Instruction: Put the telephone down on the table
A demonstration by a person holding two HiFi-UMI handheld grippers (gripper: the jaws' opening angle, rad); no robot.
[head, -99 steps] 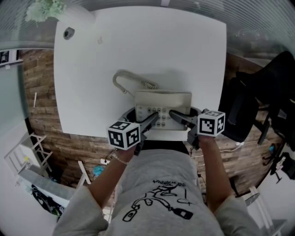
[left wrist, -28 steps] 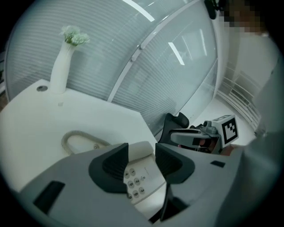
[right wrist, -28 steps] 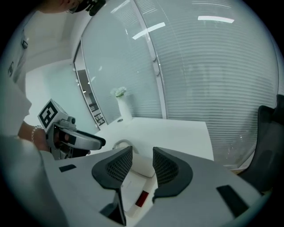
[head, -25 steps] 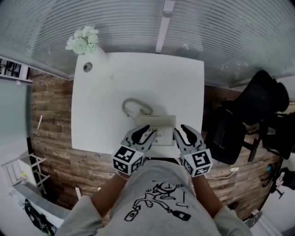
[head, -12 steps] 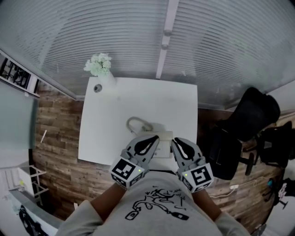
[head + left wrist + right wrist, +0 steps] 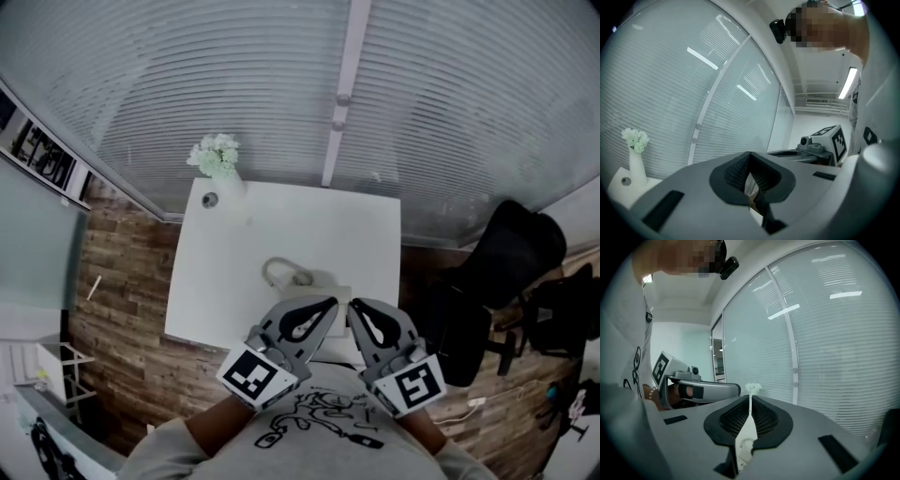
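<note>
The beige telephone (image 6: pixel 324 285) lies on the white table (image 6: pixel 234 281) near its front edge, its curled cord (image 6: pixel 279 274) looping to the left. Both grippers hang well above it, close to the head camera, and cover part of it. My left gripper (image 6: pixel 329 303) is shut and holds nothing; in the left gripper view its pads (image 6: pixel 740 169) meet. My right gripper (image 6: pixel 354 307) is closing its last bit: only a thin slit shows between its jaws (image 6: pixel 750 398), with nothing in it. Each gripper shows in the other's view: the right gripper (image 6: pixel 820 149) and the left gripper (image 6: pixel 701 390).
A white vase of pale flowers (image 6: pixel 217 157) and a small round object (image 6: pixel 210 199) stand at the table's far left corner. Behind the table is a glass wall with blinds (image 6: pixel 281 84). A black office chair (image 6: pixel 506 272) stands to the right, on wooden flooring (image 6: pixel 122 309).
Both grippers have risen away from the table toward the head camera and their jaws have closed. The telephone stays on the table, which looks smaller and farther off.
</note>
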